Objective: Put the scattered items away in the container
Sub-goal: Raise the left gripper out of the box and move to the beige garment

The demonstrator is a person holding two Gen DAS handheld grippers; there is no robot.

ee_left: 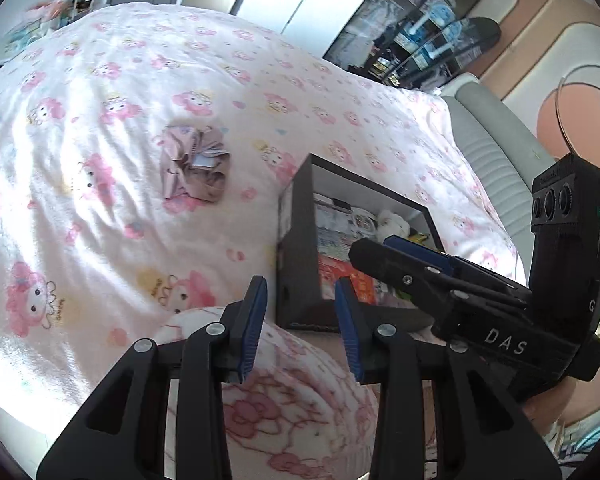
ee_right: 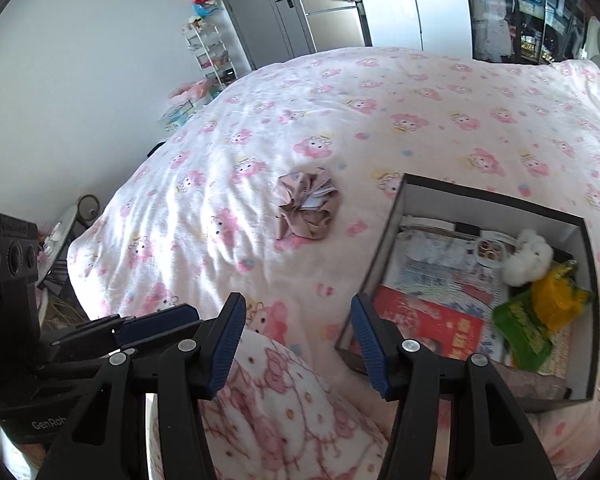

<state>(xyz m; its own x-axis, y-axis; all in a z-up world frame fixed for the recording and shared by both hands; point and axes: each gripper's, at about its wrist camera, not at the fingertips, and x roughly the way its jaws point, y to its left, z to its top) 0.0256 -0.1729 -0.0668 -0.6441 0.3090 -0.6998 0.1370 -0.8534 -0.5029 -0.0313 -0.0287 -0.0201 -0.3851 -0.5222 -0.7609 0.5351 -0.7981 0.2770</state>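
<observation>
On the pink patterned bedcover a crumpled pink cloth is seen, lying alone, well apart from both grippers. To the right of it a black box is placed on the bed. Inside the box papers, a red booklet, a white plush toy and green and yellow packets are kept. The left gripper is held above a pink pillow, its jaws spread apart, nothing between them. The right gripper is held near the box corner, jaws also apart and empty.
</observation>
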